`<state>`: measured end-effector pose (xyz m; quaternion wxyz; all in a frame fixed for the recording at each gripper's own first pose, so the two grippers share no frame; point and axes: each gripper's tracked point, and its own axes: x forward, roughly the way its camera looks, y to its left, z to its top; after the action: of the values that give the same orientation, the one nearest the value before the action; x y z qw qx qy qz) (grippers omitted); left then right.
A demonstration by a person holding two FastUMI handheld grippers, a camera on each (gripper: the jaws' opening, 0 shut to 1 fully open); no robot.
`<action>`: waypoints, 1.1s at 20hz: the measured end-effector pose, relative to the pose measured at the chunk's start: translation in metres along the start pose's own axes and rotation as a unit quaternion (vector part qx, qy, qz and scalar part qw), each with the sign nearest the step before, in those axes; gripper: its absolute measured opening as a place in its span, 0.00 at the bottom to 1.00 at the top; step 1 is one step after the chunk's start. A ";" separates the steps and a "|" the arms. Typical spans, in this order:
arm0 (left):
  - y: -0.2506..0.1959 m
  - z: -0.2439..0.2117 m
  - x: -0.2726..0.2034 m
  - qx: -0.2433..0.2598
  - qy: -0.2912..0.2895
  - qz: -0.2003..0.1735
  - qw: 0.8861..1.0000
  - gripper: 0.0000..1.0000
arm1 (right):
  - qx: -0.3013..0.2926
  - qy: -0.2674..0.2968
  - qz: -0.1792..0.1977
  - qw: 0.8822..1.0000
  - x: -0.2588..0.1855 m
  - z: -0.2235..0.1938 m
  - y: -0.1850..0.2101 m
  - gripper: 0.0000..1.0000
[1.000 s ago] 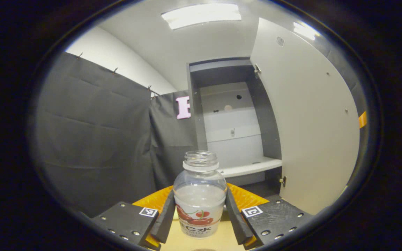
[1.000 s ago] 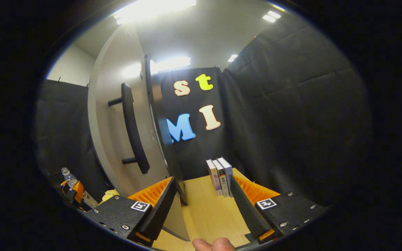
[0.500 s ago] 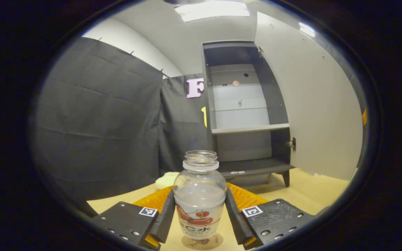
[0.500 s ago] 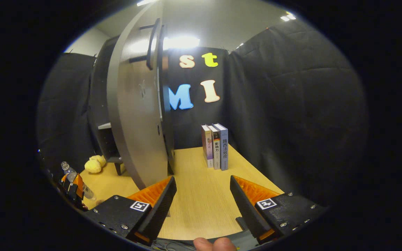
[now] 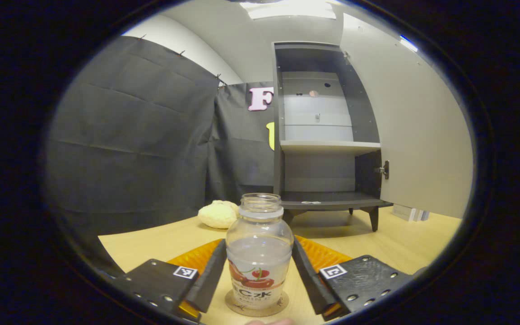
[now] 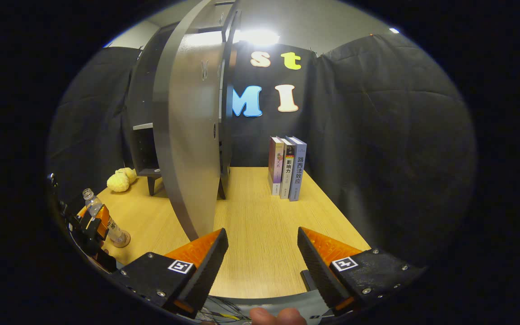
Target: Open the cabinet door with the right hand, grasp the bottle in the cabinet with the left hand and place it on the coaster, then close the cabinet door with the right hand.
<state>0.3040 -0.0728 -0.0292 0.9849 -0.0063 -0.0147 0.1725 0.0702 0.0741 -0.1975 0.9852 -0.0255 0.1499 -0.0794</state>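
L gripper [image 5: 260, 280] clamps the bottle [image 5: 259, 253] w/ both fingers on its sides; bottle upright on the coaster [image 5: 256, 304], on the table [image 5: 151, 239] in front of the cabinet [image 5: 327, 135]. Cabinet door [image 5: 413, 131] wide open. R gripper [image 6: 260, 266] jaws spread wide, holding nothing, over the table, right of the door. Books [image 6: 287, 168] stand right of the cabinet; yellow plush [image 5: 218, 214] to its left.

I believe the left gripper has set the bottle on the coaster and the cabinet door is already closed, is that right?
Not quite: the cabinet door is open, as the left gripper view shows. The bottle does stand on the coaster, between the left gripper fingers.
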 end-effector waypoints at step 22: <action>-0.037 0.145 0.003 0.011 -0.110 -0.097 0.989 0.90 | -0.006 -0.029 -0.053 0.998 -0.005 0.044 -0.031 0.96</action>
<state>0.3145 -0.1057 0.1168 0.9893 0.0246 -0.1219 0.0758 0.0740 0.0452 -0.1518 0.9833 -0.0415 0.1204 -0.1301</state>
